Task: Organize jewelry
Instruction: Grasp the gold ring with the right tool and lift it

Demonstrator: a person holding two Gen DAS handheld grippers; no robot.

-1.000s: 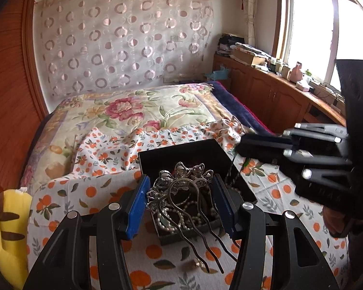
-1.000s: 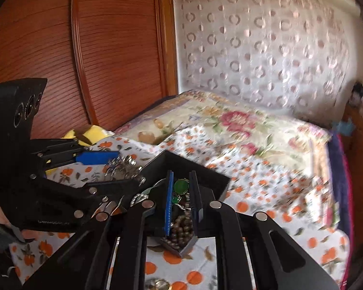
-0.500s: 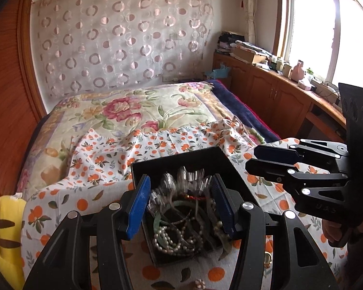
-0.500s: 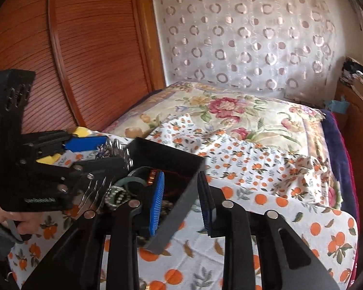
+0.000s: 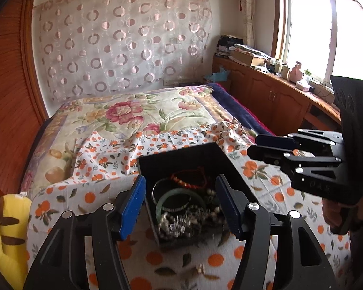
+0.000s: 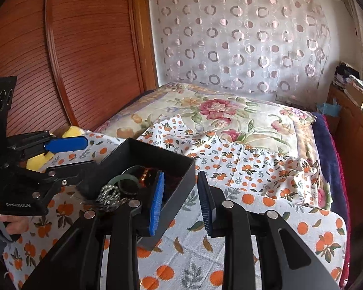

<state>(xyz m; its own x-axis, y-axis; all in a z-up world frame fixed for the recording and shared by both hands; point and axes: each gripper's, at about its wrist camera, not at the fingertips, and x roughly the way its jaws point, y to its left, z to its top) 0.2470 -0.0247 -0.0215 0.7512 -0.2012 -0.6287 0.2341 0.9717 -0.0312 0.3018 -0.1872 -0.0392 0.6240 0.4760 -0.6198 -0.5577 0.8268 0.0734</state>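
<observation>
A black jewellery box (image 5: 181, 151) sits on the orange-print cloth (image 5: 89, 193). Inside it lie a green bangle (image 5: 162, 200), a red bead bracelet (image 5: 191, 178), pearls and a silver hair comb (image 5: 179, 223). My left gripper (image 5: 180, 205) hovers just over the box's near end; its jaws are opening and nothing is pressed between the blue pads. My right gripper (image 6: 180, 200) is open and straddles the box's right wall (image 6: 179, 191), one pad over the inside and one outside. In the left wrist view the right gripper (image 5: 253, 145) hangs to the right of the box.
A small loose trinket (image 5: 200, 268) lies on the cloth in front of the box. A yellow plush toy (image 5: 7, 236) sits at the cloth's left edge. A floral quilt (image 5: 133, 116) covers the bed behind. A wooden wardrobe (image 6: 72, 60) stands left, wooden cabinets (image 5: 273, 101) right.
The silver hair comb held between my left pads a second ago now lies in the box, and those jaws stand wider. My right gripper opened and shifted from inside the box to its right wall.
</observation>
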